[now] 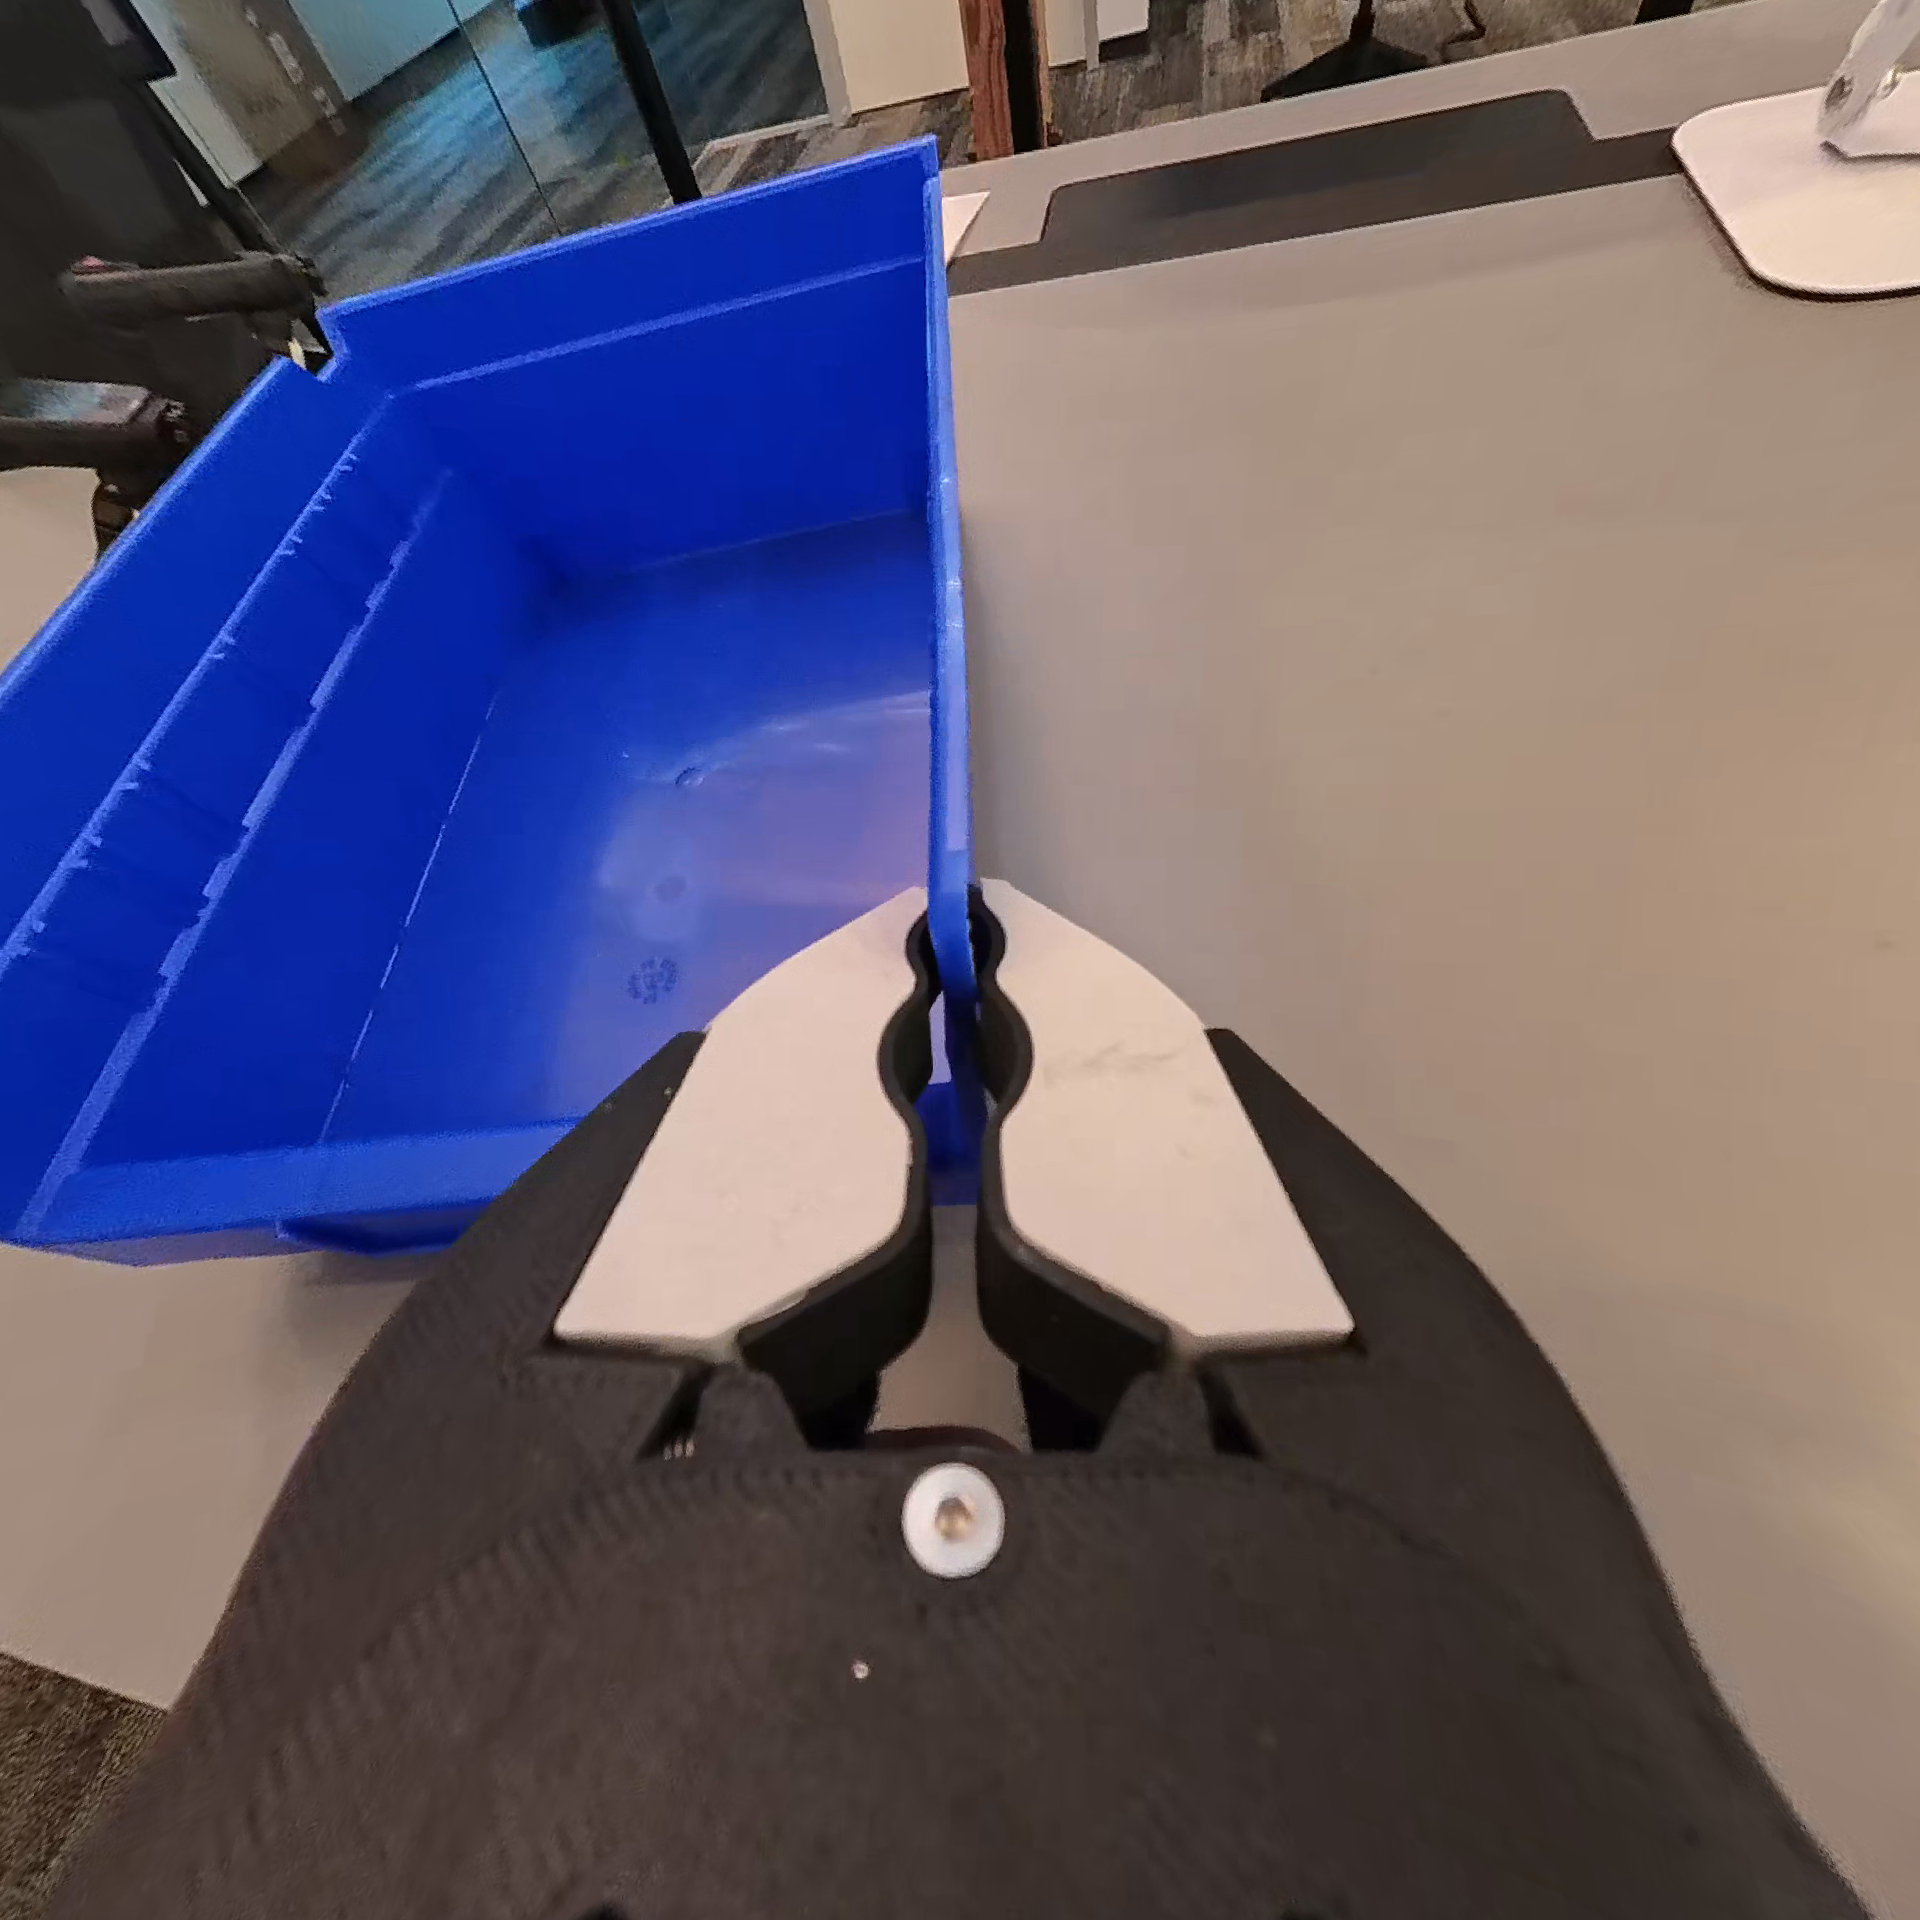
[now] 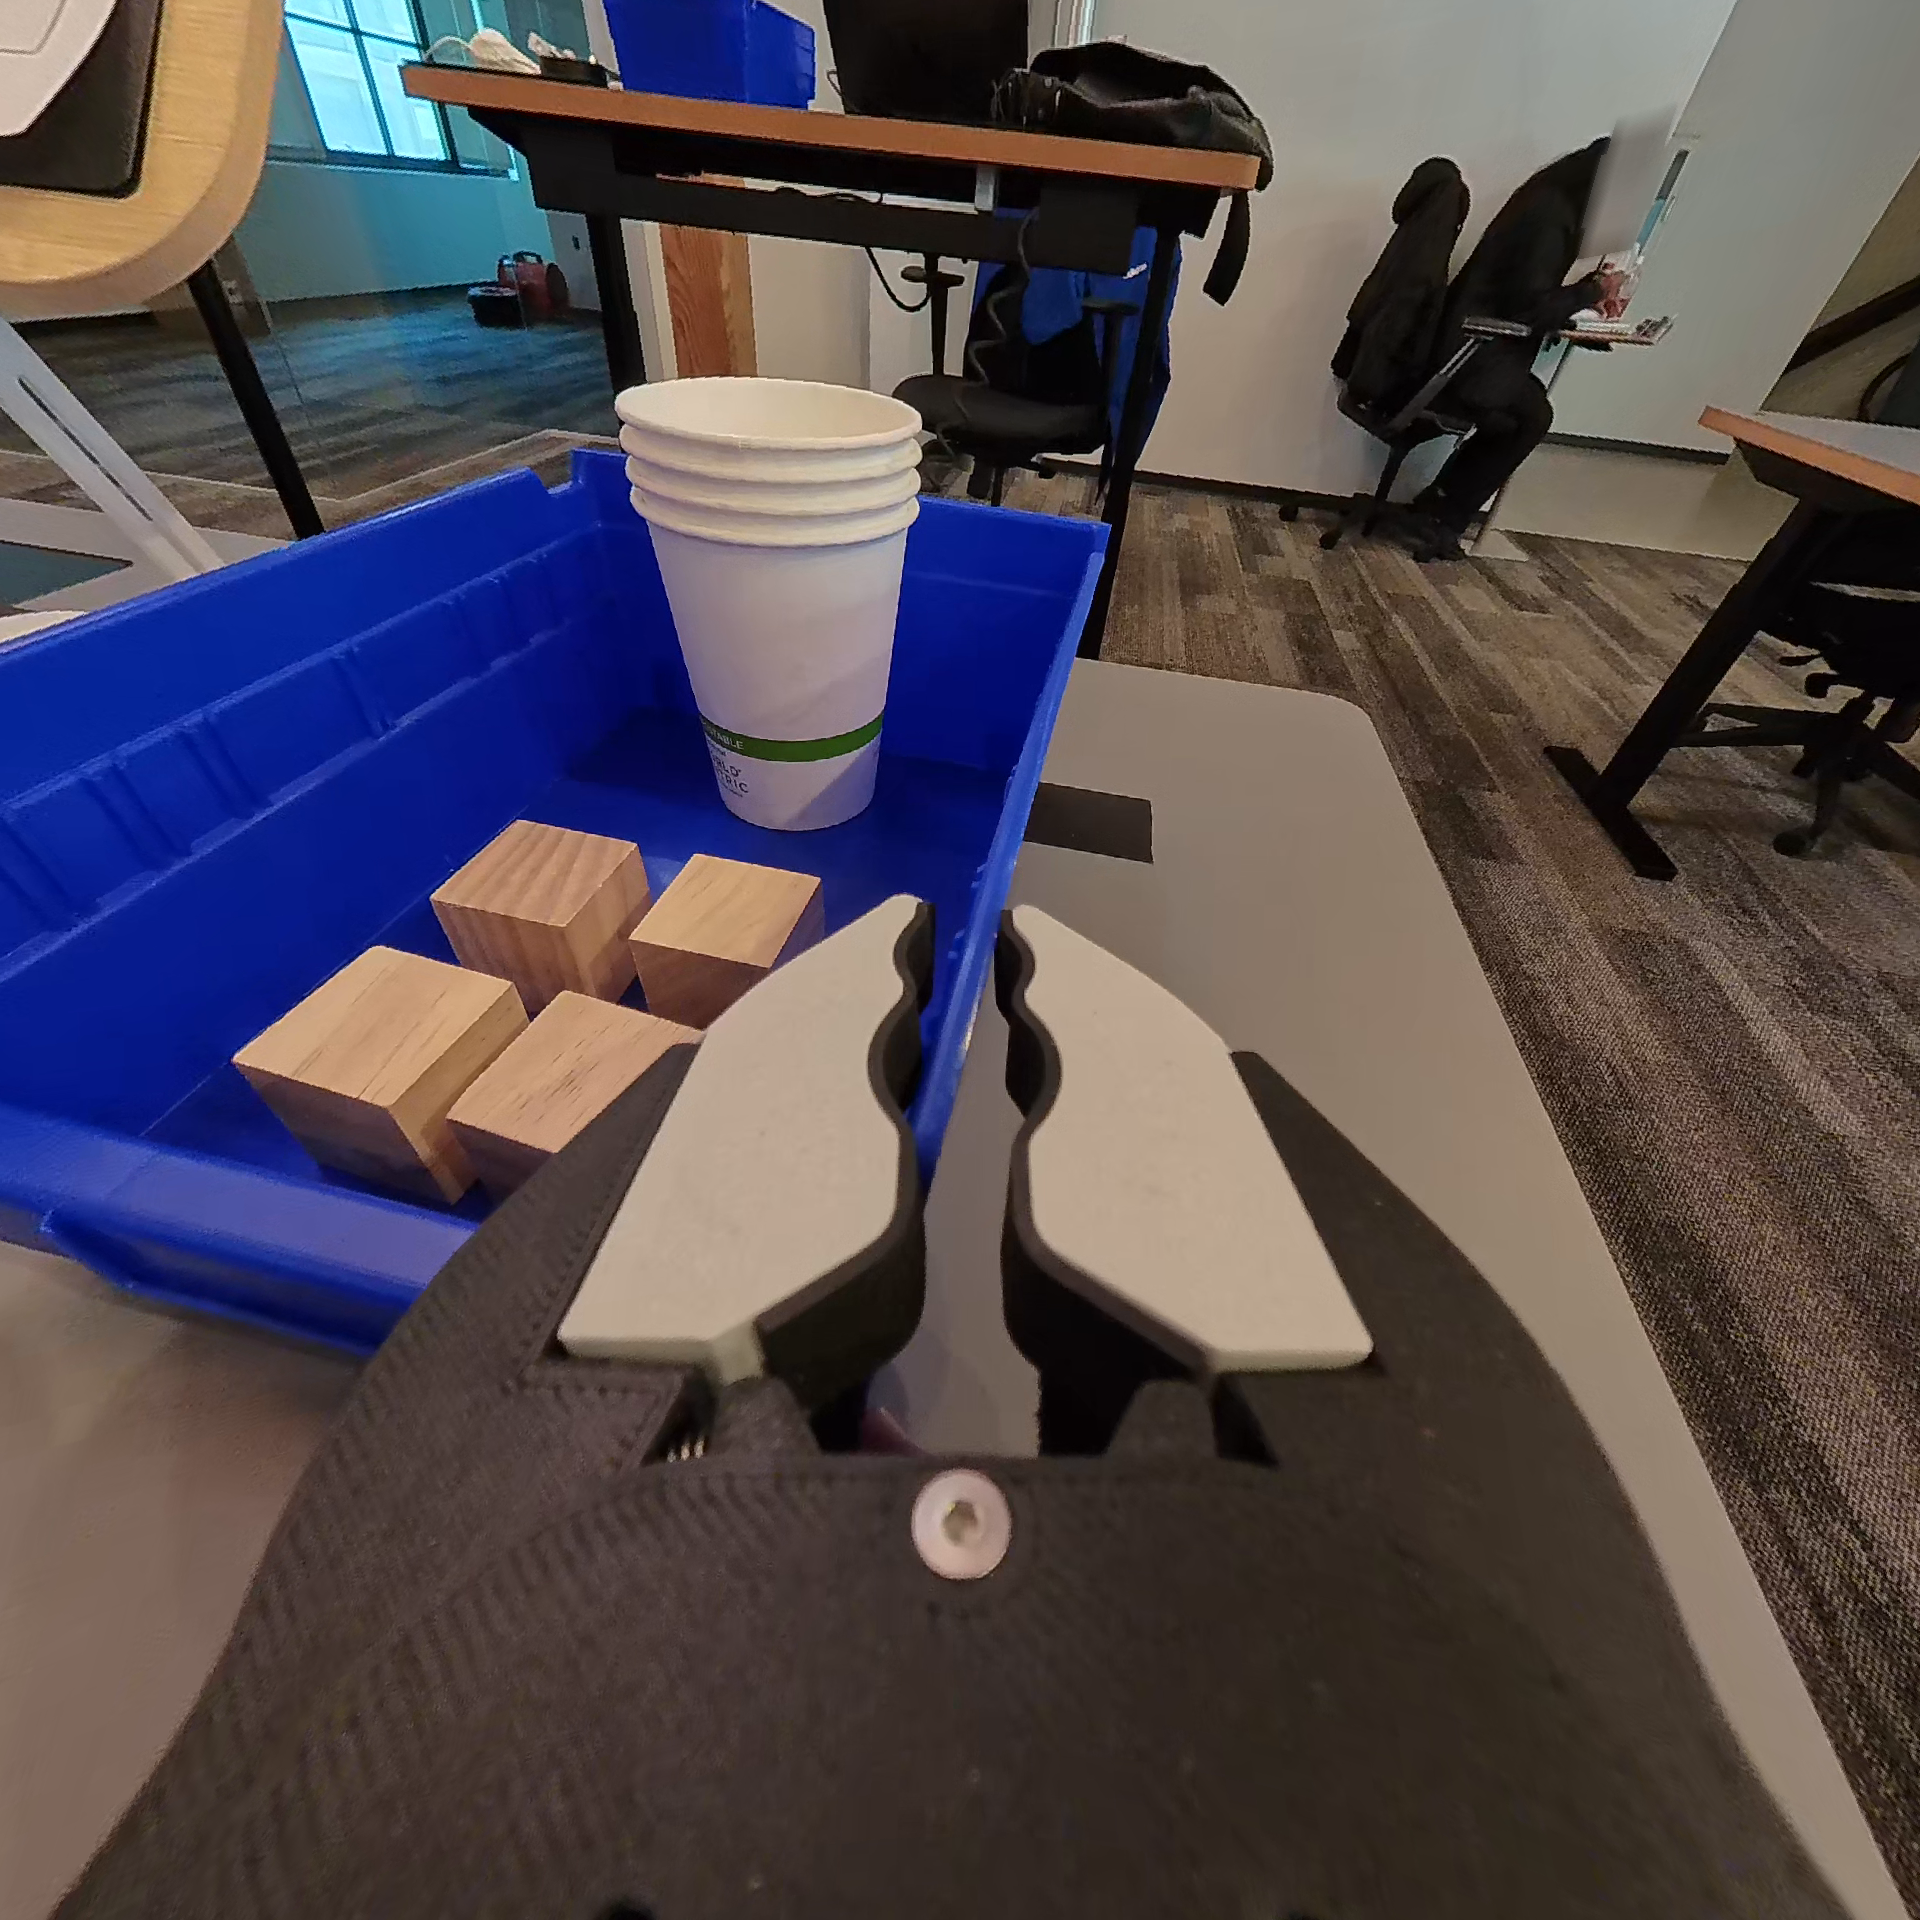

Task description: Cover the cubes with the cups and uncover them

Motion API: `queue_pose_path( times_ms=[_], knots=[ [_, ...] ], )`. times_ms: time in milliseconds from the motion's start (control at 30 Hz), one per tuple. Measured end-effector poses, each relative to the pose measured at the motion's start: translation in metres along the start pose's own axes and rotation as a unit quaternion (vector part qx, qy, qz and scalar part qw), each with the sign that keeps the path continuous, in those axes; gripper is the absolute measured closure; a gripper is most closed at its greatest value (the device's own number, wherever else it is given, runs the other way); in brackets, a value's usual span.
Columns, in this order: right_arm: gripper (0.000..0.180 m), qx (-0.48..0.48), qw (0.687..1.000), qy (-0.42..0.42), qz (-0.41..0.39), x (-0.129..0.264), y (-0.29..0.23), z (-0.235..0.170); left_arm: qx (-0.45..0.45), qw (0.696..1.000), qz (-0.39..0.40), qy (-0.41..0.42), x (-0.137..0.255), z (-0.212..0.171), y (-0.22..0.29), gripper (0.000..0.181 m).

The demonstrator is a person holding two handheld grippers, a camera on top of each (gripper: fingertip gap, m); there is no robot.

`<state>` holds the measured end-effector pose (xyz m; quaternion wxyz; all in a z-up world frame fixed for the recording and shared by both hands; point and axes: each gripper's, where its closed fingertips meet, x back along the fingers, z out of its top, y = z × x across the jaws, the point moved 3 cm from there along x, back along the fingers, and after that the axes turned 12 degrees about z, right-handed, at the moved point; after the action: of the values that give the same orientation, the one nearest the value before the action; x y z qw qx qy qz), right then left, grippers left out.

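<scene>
In the right wrist view, a blue bin (image 2: pixel 312 707) holds several wooden cubes (image 2: pixel 540 894) at its near end. A stack of white paper cups (image 2: pixel 779 623) with a green band stands upright behind them. My right gripper (image 2: pixel 961 914) straddles this bin's right wall, one finger inside and one outside, with the jaws a little apart. In the left wrist view, my left gripper (image 1: pixel 961 904) is shut on the right wall of an empty blue bin (image 1: pixel 623 436) near its front corner.
Both bins sit on a grey table (image 1: pixel 1455 727). A white stand base (image 1: pixel 1808 197) is at the far right corner, behind a black strip (image 1: pixel 1299 197). The table's right edge (image 2: pixel 1455 935) drops to carpet. Desks, office chairs and a seated person (image 2: pixel 1507 312) are farther off.
</scene>
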<state>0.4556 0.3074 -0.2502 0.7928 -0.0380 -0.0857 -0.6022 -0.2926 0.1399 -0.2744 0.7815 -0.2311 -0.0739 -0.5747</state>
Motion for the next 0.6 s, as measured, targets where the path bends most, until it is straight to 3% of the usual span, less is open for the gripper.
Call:
queue_pose_path(
  times_ms=[67,133,233,367,433,600],
  knots=[
    [0.169,0.000,1.000,0.000,0.000,0.000,0.000,0.000,-0.006,1.000,0.009,0.012,0.002,0.001,-0.002,0.172],
    [0.169,0.000,1.000,0.000,0.000,0.000,0.000,0.000,-0.009,0.998,0.054,0.039,0.009,0.006,-0.013,0.138],
    [0.169,0.001,1.000,0.000,-0.001,0.000,0.000,0.000,-0.003,0.991,0.094,0.096,0.036,0.026,-0.027,0.117],
    [0.169,0.001,1.000,0.000,-0.001,0.000,0.000,0.000,-0.041,0.978,0.099,0.178,0.082,0.077,-0.001,0.115],
    [0.169,0.000,1.000,0.000,-0.001,0.000,0.000,0.000,-0.049,0.974,0.058,0.213,0.095,0.103,0.038,0.119],
    [0.169,0.004,1.000,-0.002,-0.003,0.001,-0.003,0.000,-0.024,0.961,-0.172,0.214,0.087,0.139,0.202,0.122]
  ],
)
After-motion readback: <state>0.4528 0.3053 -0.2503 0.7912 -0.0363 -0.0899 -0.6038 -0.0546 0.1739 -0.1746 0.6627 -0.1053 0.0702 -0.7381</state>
